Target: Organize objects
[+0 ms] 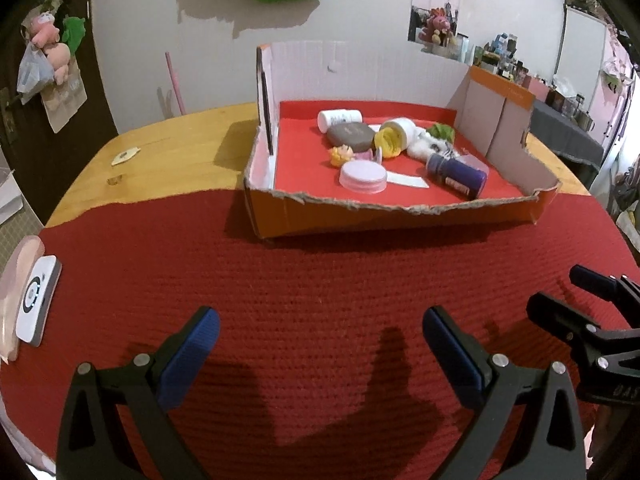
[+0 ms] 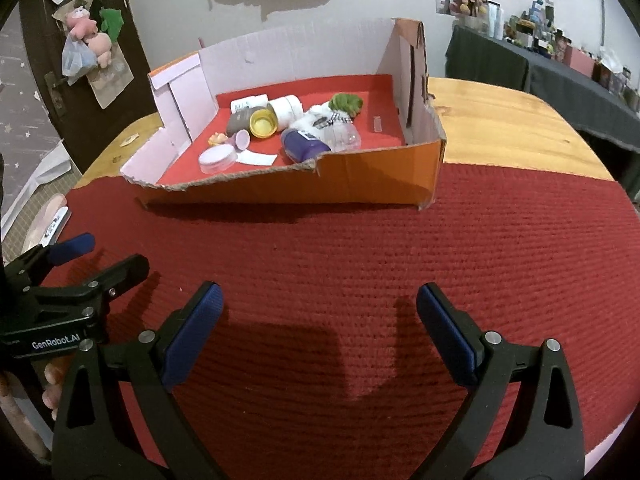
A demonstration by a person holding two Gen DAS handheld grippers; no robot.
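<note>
An orange cardboard box [image 1: 360, 216] [image 2: 380, 168] with a torn front edge and red lining stands on the red mat. Inside lie a purple bottle [image 1: 456, 172] [image 2: 306, 148], a pink-lidded jar [image 1: 363, 175] [image 2: 217, 159], a grey compact [image 1: 350, 136] [image 2: 240, 119], white bottles [image 1: 340, 117] [image 2: 286, 108], a yellow cap [image 1: 387, 142] [image 2: 263, 121], a small doll [image 1: 341, 155] and a white plush with green [image 1: 434, 140] [image 2: 346, 104]. My left gripper [image 1: 320, 340] [image 2: 100, 256] hovers open over bare mat. My right gripper [image 2: 320, 312] [image 1: 560, 296] is open beside it, holding nothing.
The red mat [image 1: 280, 280] covers the near part of a round wooden table [image 1: 168, 140]. A white square device [image 1: 38, 300] lies at the mat's left edge. A dark-clothed side table [image 2: 560, 76] with many small items stands at the right.
</note>
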